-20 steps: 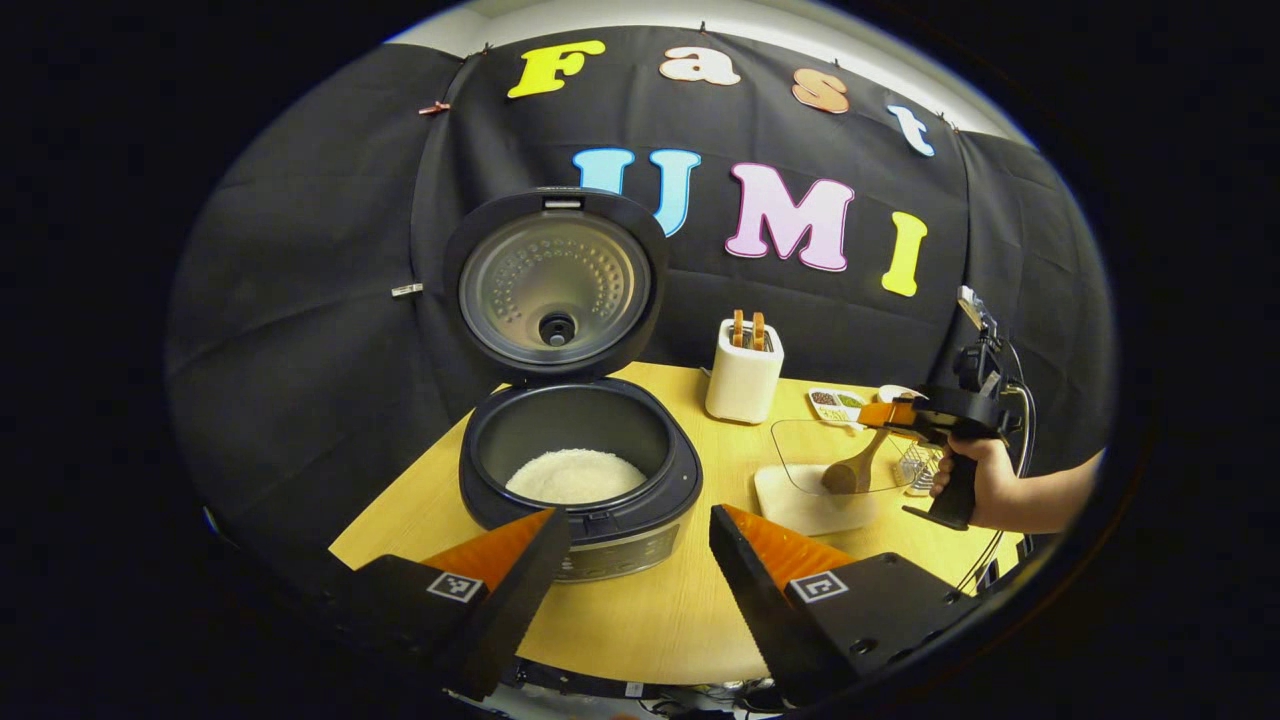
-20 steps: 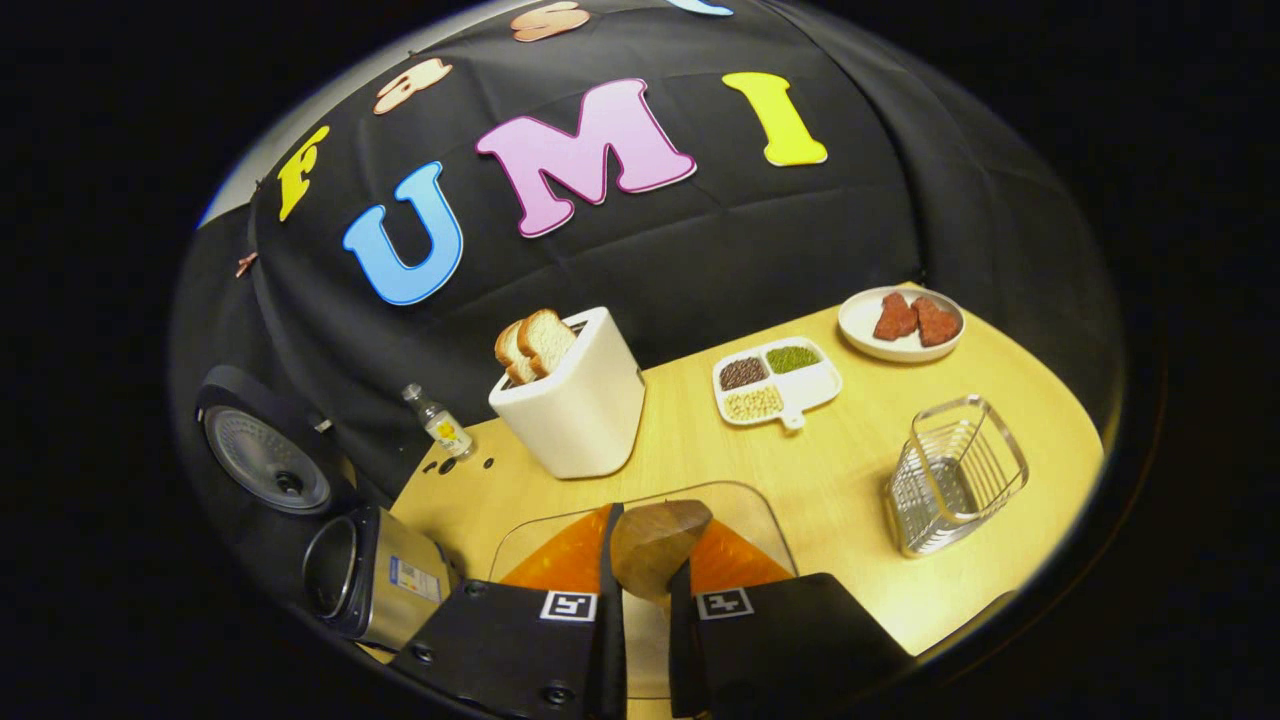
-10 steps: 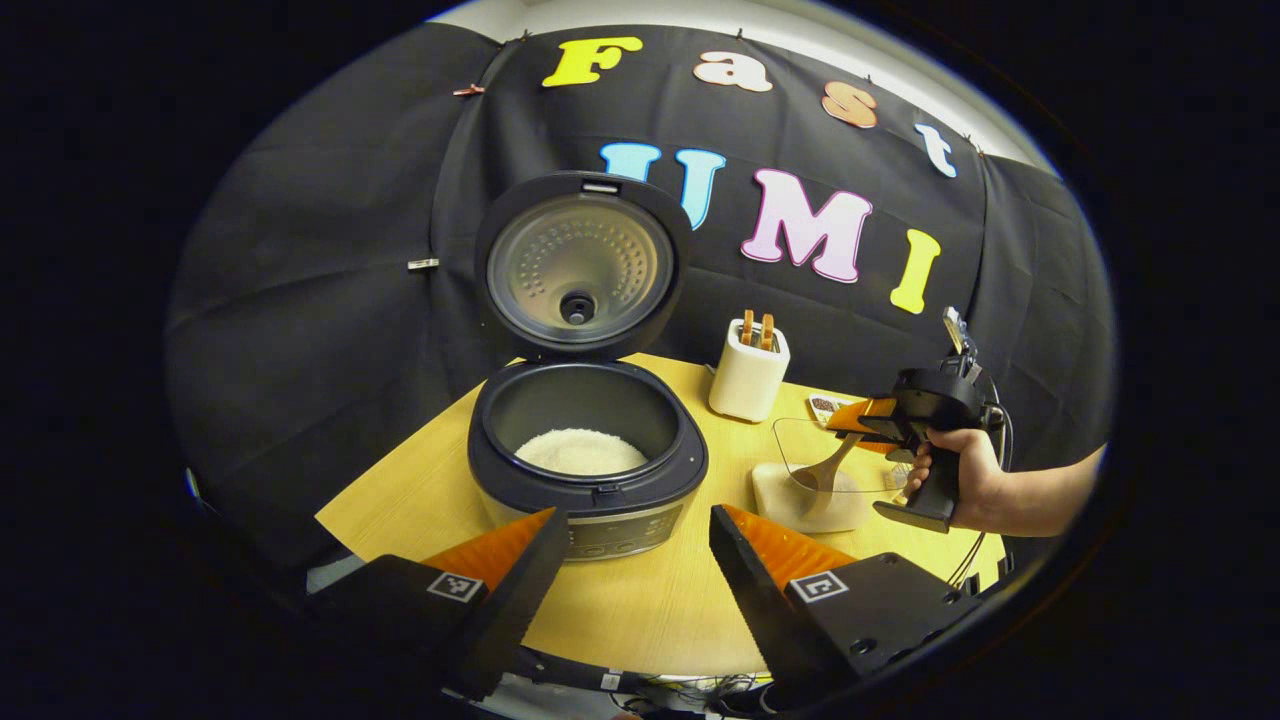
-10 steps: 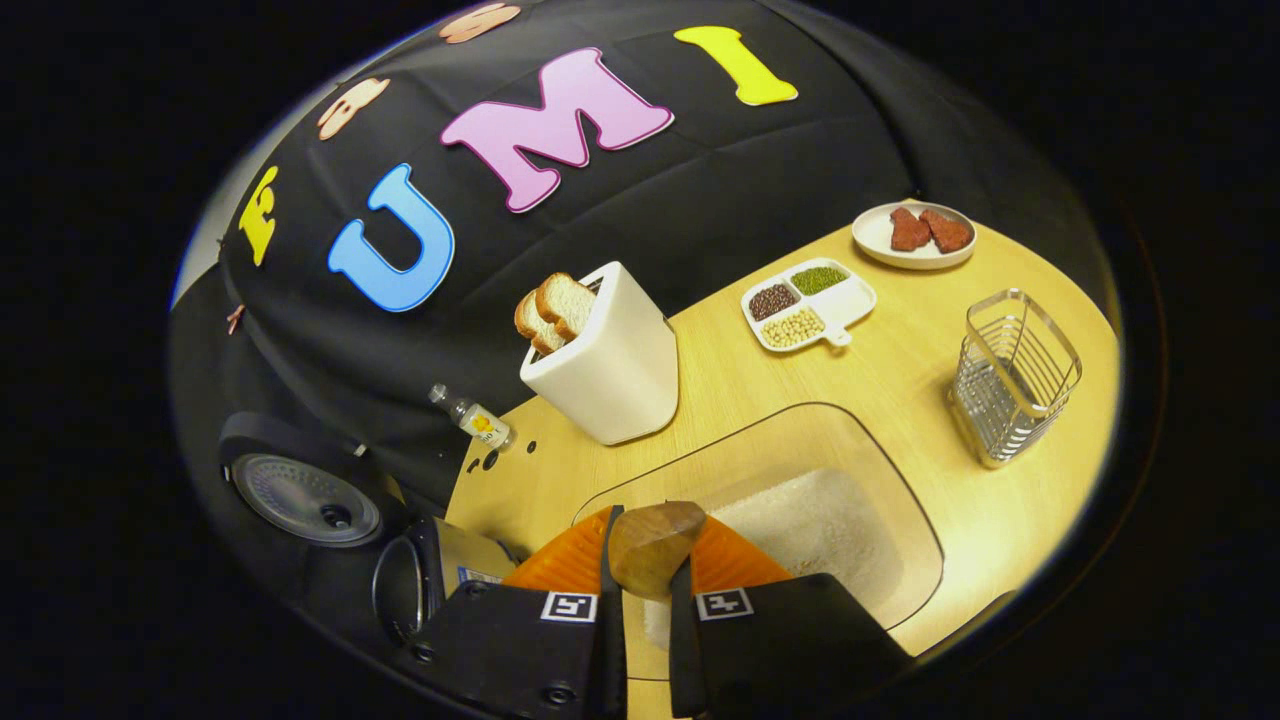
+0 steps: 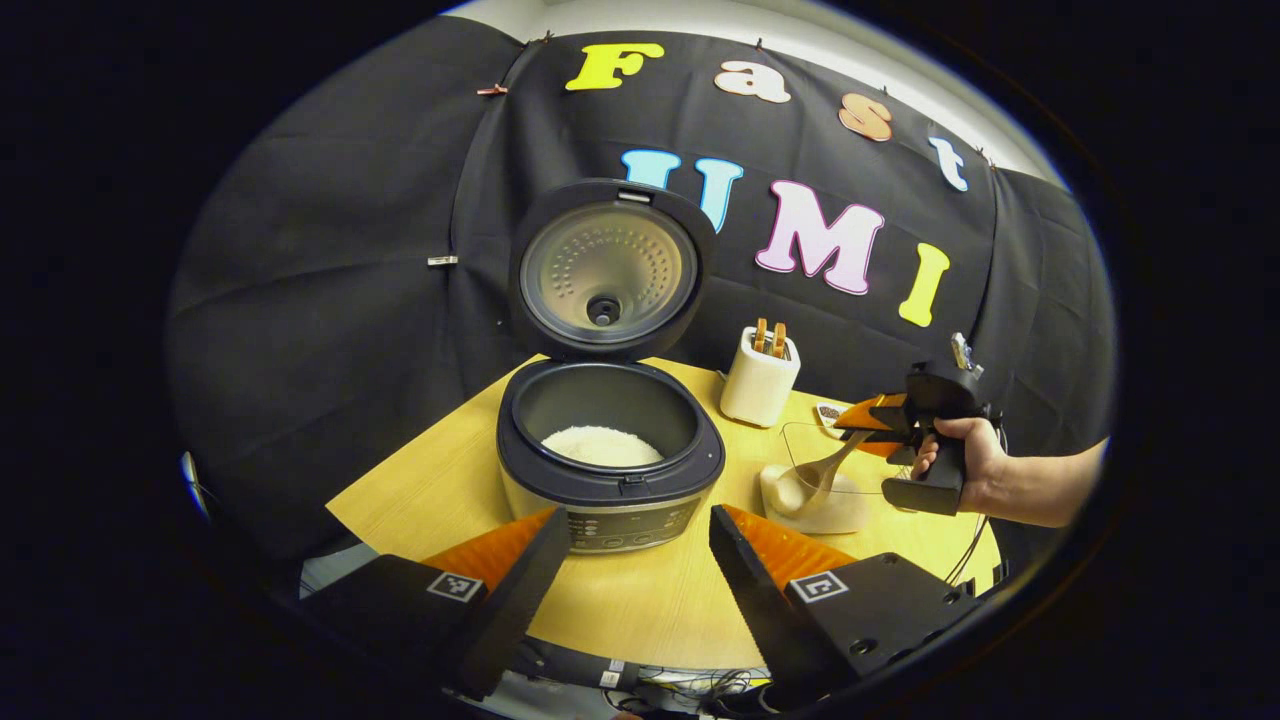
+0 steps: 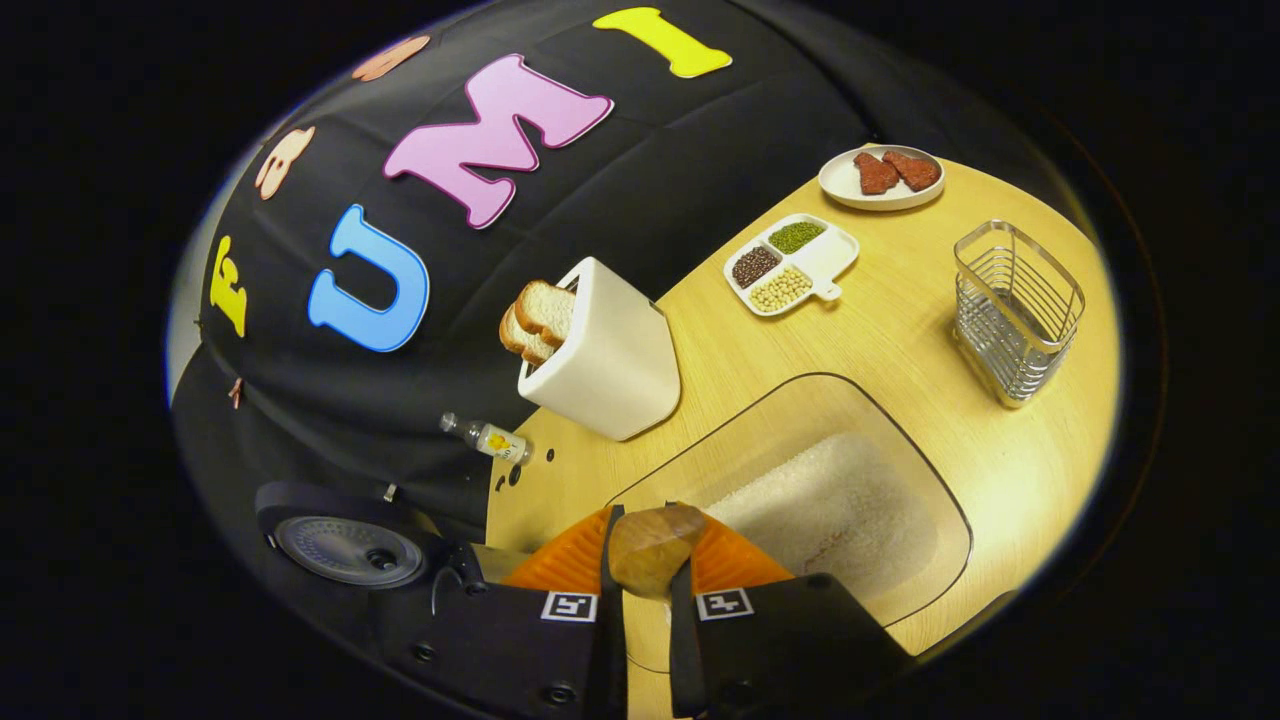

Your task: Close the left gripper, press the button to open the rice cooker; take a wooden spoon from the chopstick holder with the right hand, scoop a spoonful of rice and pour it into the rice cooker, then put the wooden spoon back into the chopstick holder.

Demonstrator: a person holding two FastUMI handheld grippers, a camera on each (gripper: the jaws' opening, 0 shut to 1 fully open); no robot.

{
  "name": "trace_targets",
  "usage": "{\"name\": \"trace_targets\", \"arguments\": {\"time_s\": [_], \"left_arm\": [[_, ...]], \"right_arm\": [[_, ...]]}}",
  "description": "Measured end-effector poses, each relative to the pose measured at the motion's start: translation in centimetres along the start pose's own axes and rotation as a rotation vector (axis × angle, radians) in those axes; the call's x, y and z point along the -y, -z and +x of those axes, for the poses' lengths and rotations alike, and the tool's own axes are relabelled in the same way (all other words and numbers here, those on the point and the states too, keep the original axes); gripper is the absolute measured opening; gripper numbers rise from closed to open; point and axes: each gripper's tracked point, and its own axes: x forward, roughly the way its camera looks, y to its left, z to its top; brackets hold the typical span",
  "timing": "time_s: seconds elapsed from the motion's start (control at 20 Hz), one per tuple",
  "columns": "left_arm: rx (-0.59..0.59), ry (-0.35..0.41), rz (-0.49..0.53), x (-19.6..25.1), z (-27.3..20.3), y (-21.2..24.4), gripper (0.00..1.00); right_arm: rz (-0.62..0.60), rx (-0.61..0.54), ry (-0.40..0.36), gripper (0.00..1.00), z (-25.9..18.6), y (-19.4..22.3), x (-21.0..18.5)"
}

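Left gripper [image 5: 630, 560]: fingers spread apart, nothing between them, held low at 6 o'clock in the left gripper view, above the near edge of the pale wooden table [image 5: 640, 610].

Dark round rice cooker [image 5: 610, 455]: at centre, lid [image 5: 608, 268] standing upright and open at 12 o'clock. White rice lies in the bottom of the inner pot.

Right gripper [image 6: 640, 590]: fingers clamped together on the handle of the brown wooden spoon [image 6: 650, 548]. In the left gripper view this gripper [image 5: 880, 425] sits at 3 o'clock, held by a hand [image 5: 975, 470]; the spoon [image 5: 815, 480] angles down from it, bowl inside the clear rectangular container of white rice [image 6: 830, 500]. Whether the bowl touches the rice: cannot tell.

Silver wire chopstick holder [image 6: 1015, 310]: upright at 2 o'clock in the right gripper view, well apart from the spoon.

Also on the table: white toaster with two bread slices [image 6: 600, 350] at 11 o'clock, white divided dish of beans [image 6: 790, 262] and white round plate with reddish pieces [image 6: 880, 178] at 1 o'clock, small clear bottle [image 6: 490, 438] lying at 9 o'clock.
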Motion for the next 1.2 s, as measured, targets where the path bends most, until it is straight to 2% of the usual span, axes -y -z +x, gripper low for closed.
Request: {"name": "trace_targets", "arguments": {"time_s": [0.4, 0.7, 0.75, 0.8, 1.0, 1.2], "left_arm": [[0.017, 0.028, 0.007, 1.0, -0.7, 0.0, 0.95], [0.036, 0.042, 0.021, 1.6, -1.1, 0.1, 0.95], [0.033, 0.039, 0.016, 1.5, -1.1, 0.2, 0.92], [0.034, 0.040, 0.012, 1.5, -1.3, 0.2, 0.95], [0.043, 0.040, 0.016, 1.1, -1.7, 0.1, 0.95], [0.047, 0.036, -0.004, 0.4, -1.9, 0.2, 0.96]], "right_arm": [[0.214, 0.073, 0.021, 0.21, -4.2, -3.6, 4.2], [0.454, 0.105, 0.022, 0.21, -6.1, -5.7, 6.5], [0.485, 0.105, 0.014, 0.21, -6.4, -5.9, 6.6], [0.501, 0.106, 0.007, 0.21, -6.7, -5.9, 6.4], [0.533, 0.100, -0.033, 0.21, -7.2, -5.9, 4.3], [0.582, 0.066, -0.098, 0.21, -7.5, -5.5, 0.3]]}}
